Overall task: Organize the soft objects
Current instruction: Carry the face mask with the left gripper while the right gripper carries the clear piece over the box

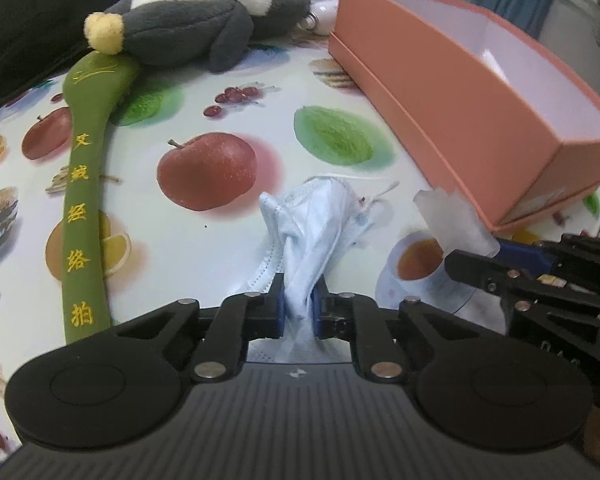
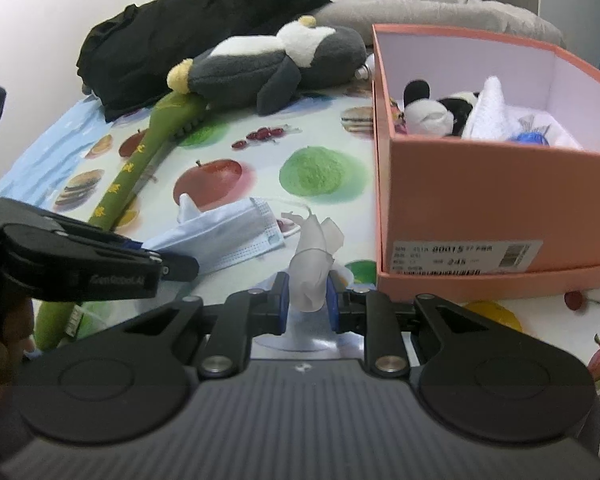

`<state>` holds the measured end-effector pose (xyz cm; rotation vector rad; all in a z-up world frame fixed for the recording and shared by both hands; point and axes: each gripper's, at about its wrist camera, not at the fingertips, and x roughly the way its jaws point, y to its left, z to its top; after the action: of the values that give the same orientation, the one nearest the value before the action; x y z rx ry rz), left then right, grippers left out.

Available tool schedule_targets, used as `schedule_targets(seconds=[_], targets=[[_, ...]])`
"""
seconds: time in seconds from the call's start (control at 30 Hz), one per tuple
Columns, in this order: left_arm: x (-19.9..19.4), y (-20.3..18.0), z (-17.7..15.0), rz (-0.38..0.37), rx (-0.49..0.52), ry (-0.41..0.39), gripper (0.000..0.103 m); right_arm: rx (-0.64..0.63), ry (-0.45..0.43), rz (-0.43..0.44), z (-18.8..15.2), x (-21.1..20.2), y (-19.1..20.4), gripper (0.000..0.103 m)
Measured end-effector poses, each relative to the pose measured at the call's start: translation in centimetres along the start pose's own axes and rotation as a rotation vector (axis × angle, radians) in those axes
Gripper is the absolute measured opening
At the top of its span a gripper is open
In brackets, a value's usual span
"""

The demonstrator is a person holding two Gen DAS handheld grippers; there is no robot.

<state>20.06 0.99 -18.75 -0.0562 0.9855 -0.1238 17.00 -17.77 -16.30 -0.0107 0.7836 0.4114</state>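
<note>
My left gripper is shut on a crumpled light-blue face mask, whose rest trails over the fruit-print tablecloth. The same face mask shows in the right wrist view, with the left gripper pinching its near end. My right gripper is shut on a translucent white wad, seemingly a crumpled thin glove or film, held in front of the orange box. In the left wrist view that white wad sticks up from the right gripper.
The orange box holds a panda plush, a white cloth and a small blue item. A grey penguin plush, a green padded stick and a black garment lie farther back.
</note>
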Motion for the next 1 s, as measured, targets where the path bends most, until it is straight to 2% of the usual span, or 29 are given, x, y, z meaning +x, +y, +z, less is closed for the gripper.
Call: schedule_targets(seconds=[0.1, 0.37, 0.57, 0.8, 1.0], targets=[[-1.3, 0.2, 0.2, 0.027, -0.043, -0.029, 0.014, -0.002, -0.013, 0.003, 0.4, -0.6, 0.2, 0.023], [-5.6, 0.9, 1.2, 0.001, -0.138, -0.099, 0.014, -0.002, -0.059, 0.028, 2.0, -3.2, 0.7, 0.023], [-8.4, 0.0, 2.8, -0.015, -0.141, -0.154, 0.014, -0.015, -0.122, 0.042, 4.2, -5.6, 1.0, 0.023], [-10.9, -1.8, 5.5, -0.063, -0.095, -0.224, 0.014, -0.034, -0.170, 0.013, 6.7, -7.5, 0.3, 0.023], [-12.8, -3.5, 8.1, -0.094, -0.069, -0.292, 0.014, -0.028, -0.248, -0.006, 8.8, -9.3, -1.2, 0.023]])
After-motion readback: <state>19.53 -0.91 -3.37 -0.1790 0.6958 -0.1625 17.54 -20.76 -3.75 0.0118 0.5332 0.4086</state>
